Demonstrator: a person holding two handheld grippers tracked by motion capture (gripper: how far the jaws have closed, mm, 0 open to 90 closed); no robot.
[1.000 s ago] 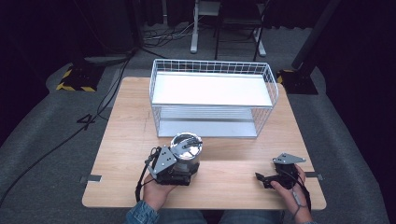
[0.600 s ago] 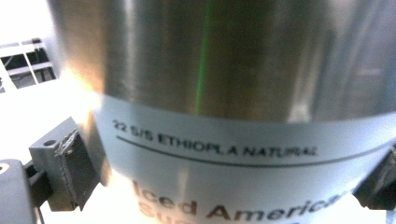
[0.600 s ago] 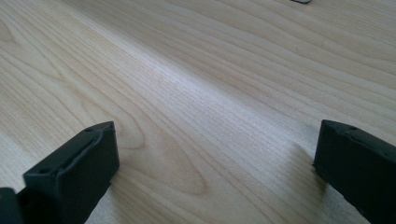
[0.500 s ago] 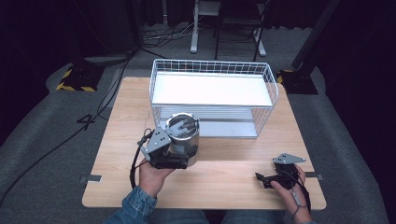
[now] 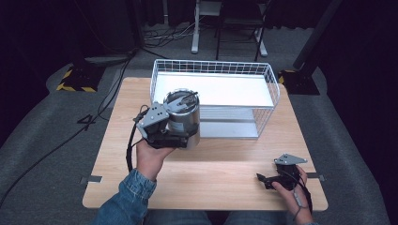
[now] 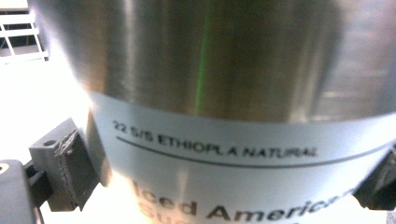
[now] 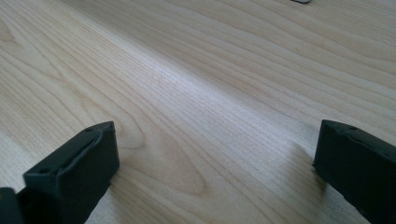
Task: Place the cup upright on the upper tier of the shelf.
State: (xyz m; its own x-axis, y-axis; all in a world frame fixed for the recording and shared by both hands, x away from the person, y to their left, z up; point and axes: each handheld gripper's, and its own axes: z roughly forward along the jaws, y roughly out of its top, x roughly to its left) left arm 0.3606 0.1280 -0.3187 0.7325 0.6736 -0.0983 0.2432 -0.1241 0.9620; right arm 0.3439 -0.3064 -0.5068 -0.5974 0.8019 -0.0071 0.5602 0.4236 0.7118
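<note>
Steel can point(image 5: 184, 118) — upright, white printed label, lifted above the table's left half, just before the basket.

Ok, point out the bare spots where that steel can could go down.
Free: the basket's white floor, the strip of tabletop left of the wire basket, and the broad middle between the two hands. Crowded: the front right corner, where the open right gripper rests, and around the left gripper clamping the steel can.

Wooden table point(image 5: 220, 173) (light grain) carries a wire basket point(image 5: 270, 101).
</note>
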